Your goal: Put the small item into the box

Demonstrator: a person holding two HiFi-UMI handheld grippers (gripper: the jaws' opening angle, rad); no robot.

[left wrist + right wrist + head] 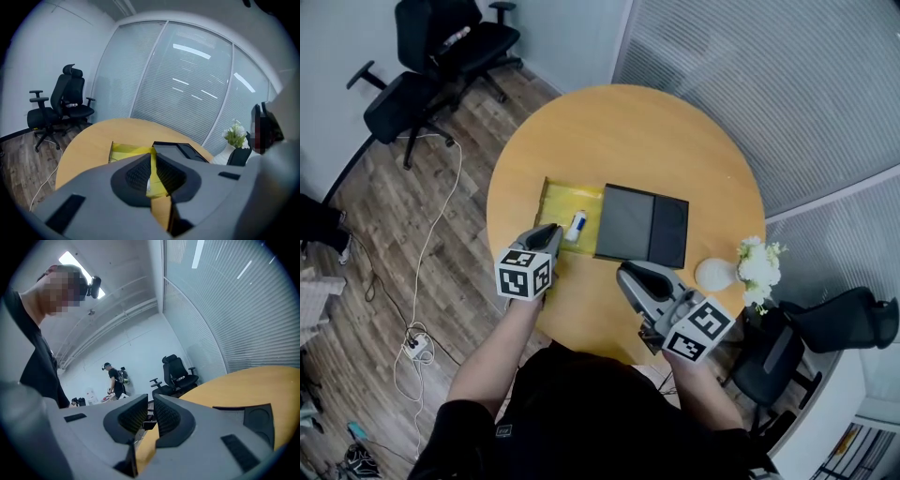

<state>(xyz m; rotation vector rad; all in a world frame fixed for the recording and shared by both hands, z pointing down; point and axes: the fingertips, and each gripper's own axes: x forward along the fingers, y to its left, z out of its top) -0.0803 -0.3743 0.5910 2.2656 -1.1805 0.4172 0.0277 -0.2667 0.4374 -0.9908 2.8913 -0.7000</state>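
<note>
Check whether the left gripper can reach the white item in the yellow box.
Probably yes. The item lies in the open box just ahead of the left gripper, with the black lid off to one side and nothing between. Its jaws are together, so they'd need to open first.

Left gripper (546, 232) and right gripper (634, 274): grey moulded bodies, each fitted with a white cube (523, 273) carrying black square markers (one per visible face). Gripping pads (138, 176) are black and finely ribbed. The operator wears a black short-sleeved top (581, 417).
</note>
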